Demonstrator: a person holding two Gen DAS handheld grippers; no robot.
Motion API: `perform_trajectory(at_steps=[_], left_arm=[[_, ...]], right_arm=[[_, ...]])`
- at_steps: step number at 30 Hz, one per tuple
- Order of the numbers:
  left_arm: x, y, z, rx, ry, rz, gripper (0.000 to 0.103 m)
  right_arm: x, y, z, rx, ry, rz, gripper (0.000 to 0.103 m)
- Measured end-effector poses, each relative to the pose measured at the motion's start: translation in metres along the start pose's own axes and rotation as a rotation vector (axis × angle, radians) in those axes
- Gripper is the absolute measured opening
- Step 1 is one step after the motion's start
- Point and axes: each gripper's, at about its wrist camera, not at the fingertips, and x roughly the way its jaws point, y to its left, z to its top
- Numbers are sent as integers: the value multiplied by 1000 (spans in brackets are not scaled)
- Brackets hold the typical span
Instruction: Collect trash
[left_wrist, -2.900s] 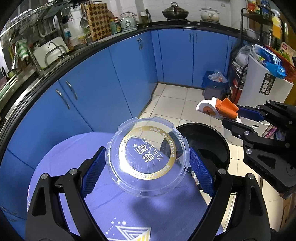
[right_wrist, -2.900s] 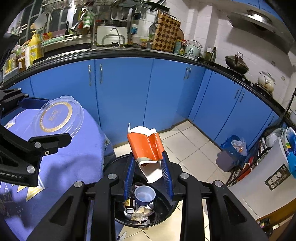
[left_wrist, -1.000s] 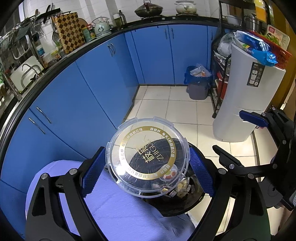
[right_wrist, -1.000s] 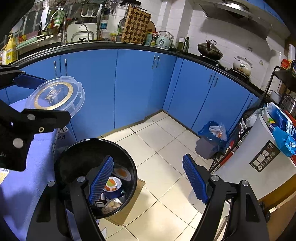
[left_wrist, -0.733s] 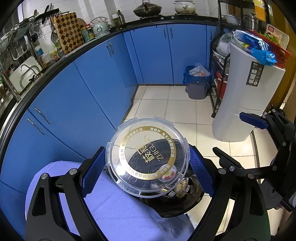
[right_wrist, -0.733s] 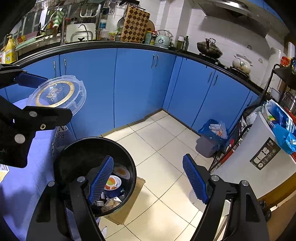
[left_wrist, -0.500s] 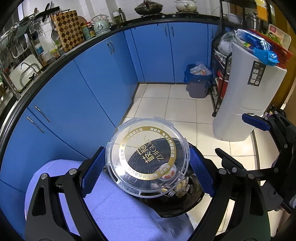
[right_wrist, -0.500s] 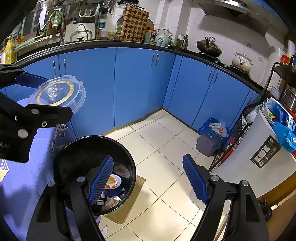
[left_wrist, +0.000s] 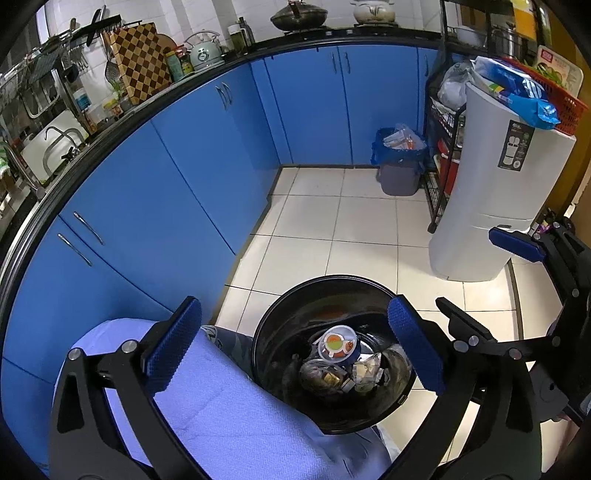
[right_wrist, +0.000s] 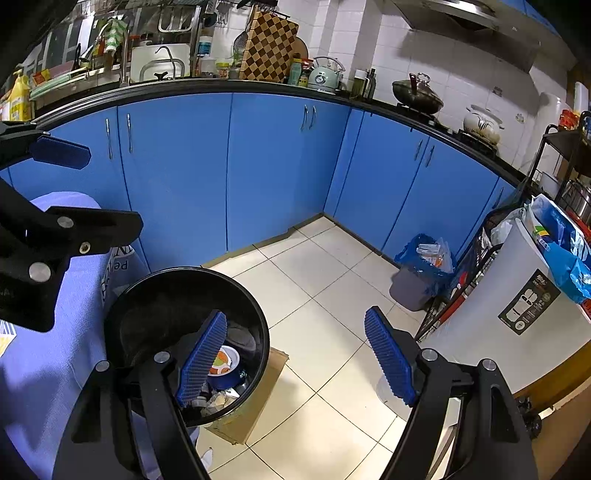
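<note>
My left gripper (left_wrist: 293, 302) hangs over the round black bin (left_wrist: 332, 279), its jaws opening wide with nothing between them. The clear round lid is gone from its blue pads (left_wrist: 173, 345). Inside the bin lie a small cup with an orange and green top (left_wrist: 338, 343), crumpled wrappers and a clear rounded piece that I cannot identify. My right gripper (right_wrist: 295, 315) stands open and empty to the right of the bin (right_wrist: 184, 273), above the floor tiles. Its left pad (right_wrist: 203, 358) overlaps the bin's inside in this view.
A table under a purple cloth (left_wrist: 221, 406) touches the bin's left side. Flattened cardboard (right_wrist: 258, 398) lies under the bin. Blue cabinets (left_wrist: 207, 155) curve around the tiled floor. A grey bin with a blue bag (left_wrist: 400, 162), a metal rack and a white appliance (left_wrist: 498, 206) stand at the right.
The clear lid that sat between my left gripper's pads is gone from them, and the jaws stand wider. The right gripper has kept still and open.
</note>
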Motion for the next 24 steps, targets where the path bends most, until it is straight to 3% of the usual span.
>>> perform_trajectory(at_steps=[24], left_arm=[[-8,1,-1,5,-23,1,99]], right_arm=[[-4,-3,-2,3,-4,-6,75]])
